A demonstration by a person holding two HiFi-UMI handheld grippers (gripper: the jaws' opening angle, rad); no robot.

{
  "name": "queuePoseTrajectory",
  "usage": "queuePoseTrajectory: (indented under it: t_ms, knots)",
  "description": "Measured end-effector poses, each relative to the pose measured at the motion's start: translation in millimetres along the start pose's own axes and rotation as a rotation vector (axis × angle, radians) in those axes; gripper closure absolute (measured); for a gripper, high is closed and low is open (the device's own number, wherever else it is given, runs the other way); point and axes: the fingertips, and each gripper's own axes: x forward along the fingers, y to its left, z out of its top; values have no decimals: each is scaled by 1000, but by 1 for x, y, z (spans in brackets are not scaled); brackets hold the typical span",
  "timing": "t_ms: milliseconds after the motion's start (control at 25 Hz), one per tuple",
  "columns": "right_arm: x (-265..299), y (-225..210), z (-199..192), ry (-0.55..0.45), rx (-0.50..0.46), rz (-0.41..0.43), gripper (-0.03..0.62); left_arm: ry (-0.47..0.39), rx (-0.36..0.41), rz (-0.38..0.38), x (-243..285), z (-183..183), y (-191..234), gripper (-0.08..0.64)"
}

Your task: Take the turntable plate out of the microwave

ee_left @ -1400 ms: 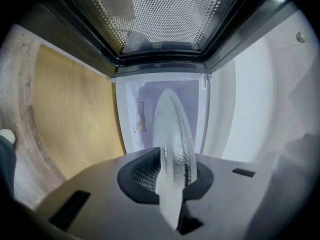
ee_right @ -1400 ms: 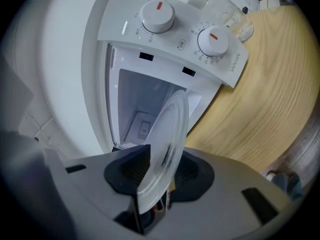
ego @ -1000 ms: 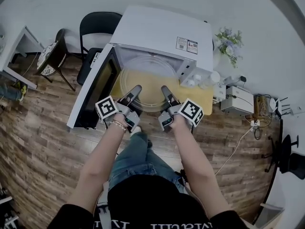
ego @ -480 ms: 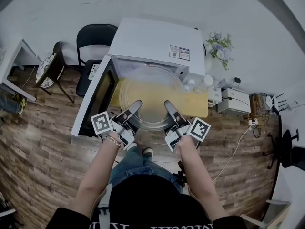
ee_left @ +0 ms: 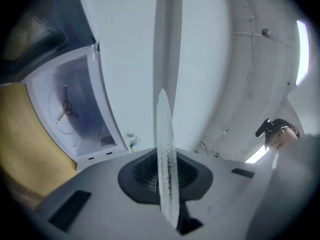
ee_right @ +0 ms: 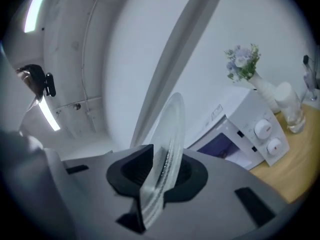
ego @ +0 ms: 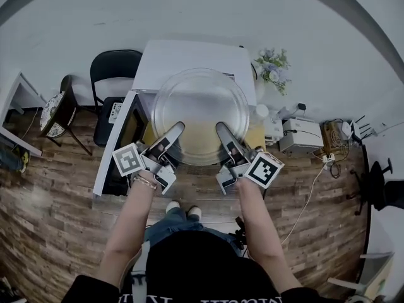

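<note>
The left gripper [ego: 177,127] is clamped almost fully closed on the near rim of the glass plate [ego: 201,106], whose edge stands between the pads in the left gripper view. The right gripper [ego: 221,127] pinches the same rim a little further right. Its jaws have just been opening slightly, with the rim between them and the pads on the glass. Held by both tools side by side, the plate hangs in the air above the microwave [ego: 189,54], apart from it. The door [ego: 117,145] stands open at the left. In the left gripper view the cavity shows nothing but the hub [ee_left: 67,111] on its floor. The plate appears to be already out of the oven, so the step in hand is the carry. The next move calls for a steady, even grip from both hands, the disc kept level, and a place to set it down, perhaps the bare part of the yellow table [ego: 257,136] beside the microwave. A slackening right grip on smooth glass could let the plate tilt or slip.
</note>
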Motion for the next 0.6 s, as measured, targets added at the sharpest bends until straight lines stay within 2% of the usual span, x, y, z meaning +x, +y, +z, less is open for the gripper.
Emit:
queuePoseTrajectory:
  t_ms: [360, 600]
  knots:
    - [12, 21, 55, -107, -93, 63, 514, 45, 137, -90, 49, 27, -33, 528]
    - [25, 40, 78, -147, -204, 100, 509, 31, 261, -149, 64, 47, -58, 525]
